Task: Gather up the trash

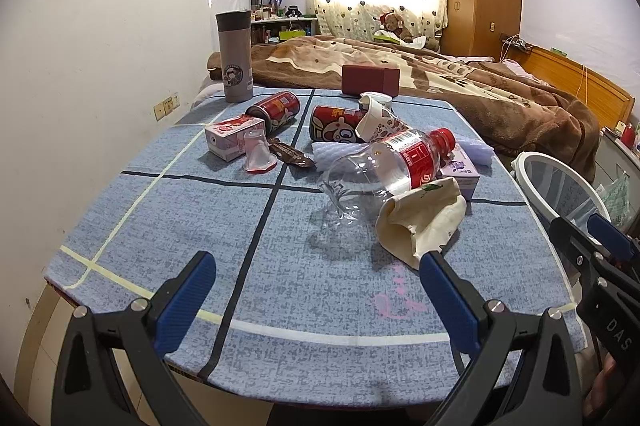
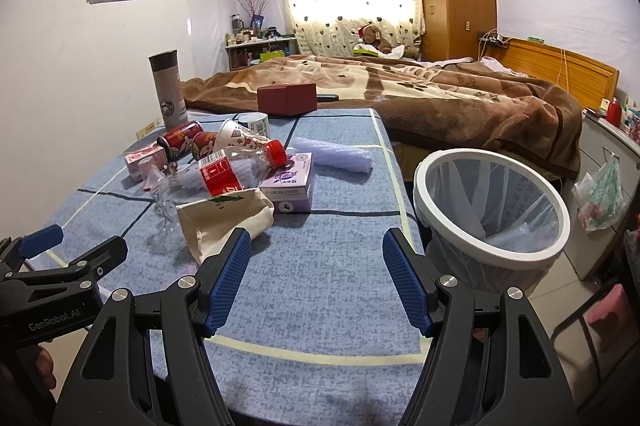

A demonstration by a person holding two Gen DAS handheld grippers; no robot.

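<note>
Blue-padded jaws spread wide on both units, nothing held. Left gripper point(image 1: 316, 302) and right gripper point(image 2: 316, 278) hover over near edge of table point(image 1: 168, 226). Nearest trash: crumpled cream paper bag point(image 2: 224, 222), touching clear plastic bottle point(image 1: 380, 166) behind it. Purple carton point(image 2: 290, 182) beside bag; red cans point(image 1: 280, 108), pink carton point(image 1: 234, 138), paper cup point(image 2: 232, 140) toward far left corner. Lined bin point(image 2: 492, 210) stands off table's right edge. Judged step: approach, no item collected yet. Next move: advance one gripper onto bag, close, carry to bin.
</note>
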